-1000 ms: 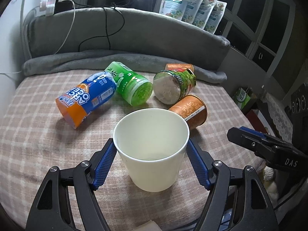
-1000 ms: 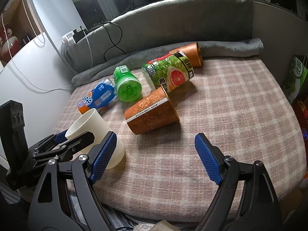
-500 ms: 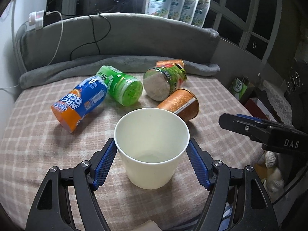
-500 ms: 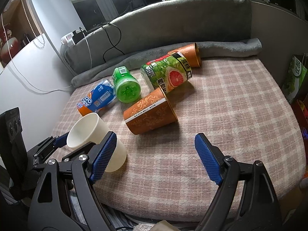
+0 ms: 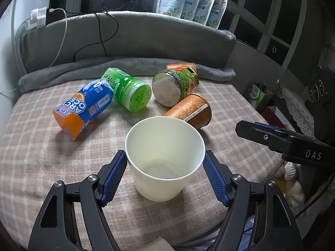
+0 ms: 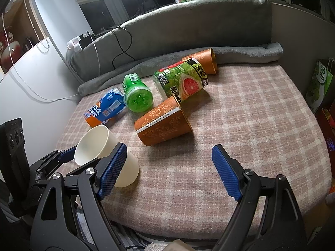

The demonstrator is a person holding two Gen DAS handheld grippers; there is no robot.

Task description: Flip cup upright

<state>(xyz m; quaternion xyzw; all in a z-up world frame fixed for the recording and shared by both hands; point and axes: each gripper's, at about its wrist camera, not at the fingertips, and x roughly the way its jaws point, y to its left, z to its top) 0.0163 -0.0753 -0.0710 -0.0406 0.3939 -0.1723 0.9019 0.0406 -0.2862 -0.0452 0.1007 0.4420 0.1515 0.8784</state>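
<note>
A cream paper cup [image 5: 164, 159] stands mouth-up on the plaid blanket [image 5: 37, 152], between the blue pads of my left gripper [image 5: 165, 173]. The pads sit right at the cup's sides; the cup's rim is not squeezed. In the right wrist view the same cup [image 6: 104, 152] stands upright at the lower left, with the left gripper's fingers [image 6: 67, 153] around it. My right gripper [image 6: 169, 171] is open and empty above the blanket's front edge, to the right of the cup. It shows in the left wrist view as a black arm [image 5: 278, 140].
Lying on their sides behind the cup: a blue-orange can [image 5: 83, 108], a green bottle [image 5: 129, 92], a green grapefruit jar [image 5: 173, 87], an orange patterned cup [image 5: 190, 113] and another orange cup [image 6: 207, 59] at the back. A grey cushion [image 5: 125, 39] borders the far side.
The left gripper has lowered and levelled the cream cup until it stands on the blanket. The right gripper has barely moved.
</note>
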